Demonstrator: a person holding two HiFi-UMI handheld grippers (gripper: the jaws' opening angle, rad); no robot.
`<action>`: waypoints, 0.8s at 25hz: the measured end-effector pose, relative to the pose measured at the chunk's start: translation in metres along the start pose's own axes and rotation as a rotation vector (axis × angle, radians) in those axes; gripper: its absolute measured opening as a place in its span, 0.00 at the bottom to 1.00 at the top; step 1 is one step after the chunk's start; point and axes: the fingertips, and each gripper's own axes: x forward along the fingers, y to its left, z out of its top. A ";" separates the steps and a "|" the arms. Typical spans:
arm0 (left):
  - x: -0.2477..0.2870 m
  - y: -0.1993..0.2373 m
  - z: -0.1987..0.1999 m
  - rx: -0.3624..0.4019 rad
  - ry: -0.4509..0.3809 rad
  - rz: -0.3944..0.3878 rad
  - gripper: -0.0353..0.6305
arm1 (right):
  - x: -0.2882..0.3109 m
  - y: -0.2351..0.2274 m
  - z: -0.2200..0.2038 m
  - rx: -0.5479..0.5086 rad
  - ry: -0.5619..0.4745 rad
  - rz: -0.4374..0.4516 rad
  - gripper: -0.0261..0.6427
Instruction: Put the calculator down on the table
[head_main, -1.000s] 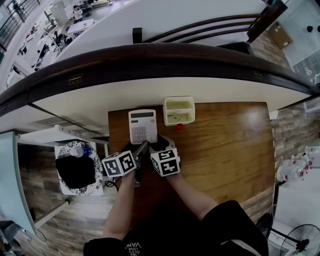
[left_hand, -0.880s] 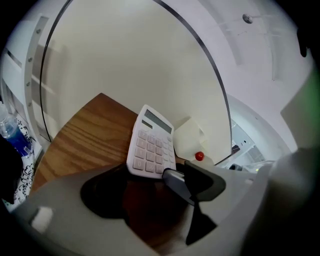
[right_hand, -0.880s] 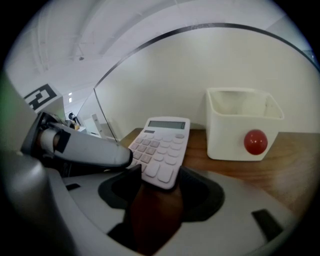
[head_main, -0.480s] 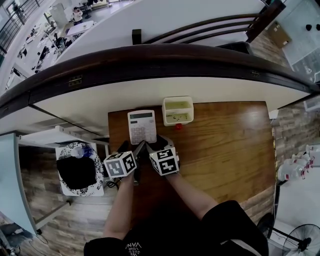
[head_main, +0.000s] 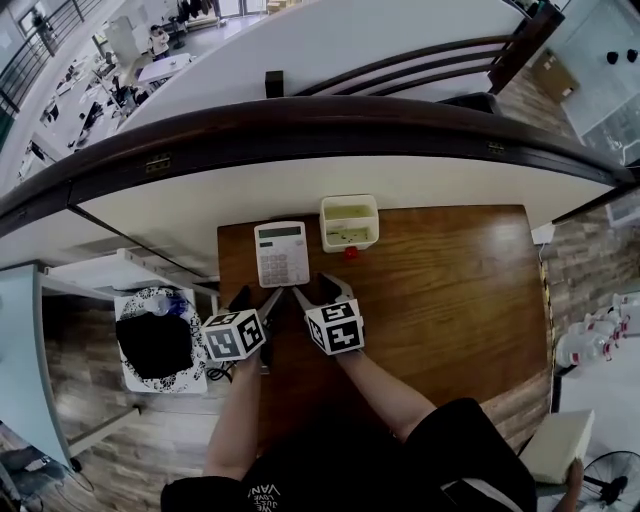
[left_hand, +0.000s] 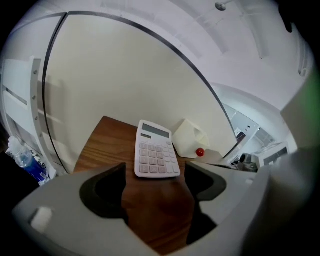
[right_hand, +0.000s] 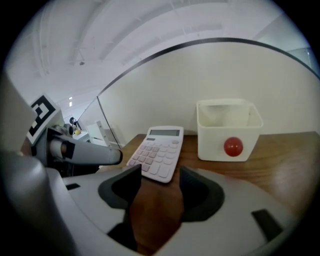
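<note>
The white calculator (head_main: 281, 254) lies flat on the wooden table (head_main: 450, 290), near its far left corner. Both grippers hover just short of its near edge, apart from it. My left gripper (head_main: 258, 297) is open with nothing between its jaws; in its own view the calculator (left_hand: 156, 156) lies ahead of the empty gap (left_hand: 155, 182). My right gripper (head_main: 318, 290) is open and empty too, and the calculator (right_hand: 157, 152) sits ahead and slightly left of its jaws (right_hand: 160, 187). The left gripper (right_hand: 85, 152) shows at the right gripper view's left.
A white open box (head_main: 349, 221) stands right of the calculator, with a small red ball (head_main: 351, 253) in front of it. A curved white wall (head_main: 200, 200) borders the table's far edge. A black bag on a patterned stand (head_main: 155, 340) sits beyond the left edge.
Both grippers have drawn back a little from the calculator's near edge and spread apart. The calculator stays flat on the table.
</note>
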 end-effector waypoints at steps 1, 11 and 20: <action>-0.005 -0.002 0.000 0.008 -0.009 0.003 0.59 | -0.007 0.000 0.002 -0.001 -0.010 0.000 0.38; -0.059 -0.034 -0.014 0.068 -0.105 0.004 0.57 | -0.088 0.002 0.006 -0.038 -0.115 0.000 0.21; -0.105 -0.066 -0.045 0.126 -0.180 0.041 0.12 | -0.149 0.007 -0.015 -0.063 -0.147 0.046 0.12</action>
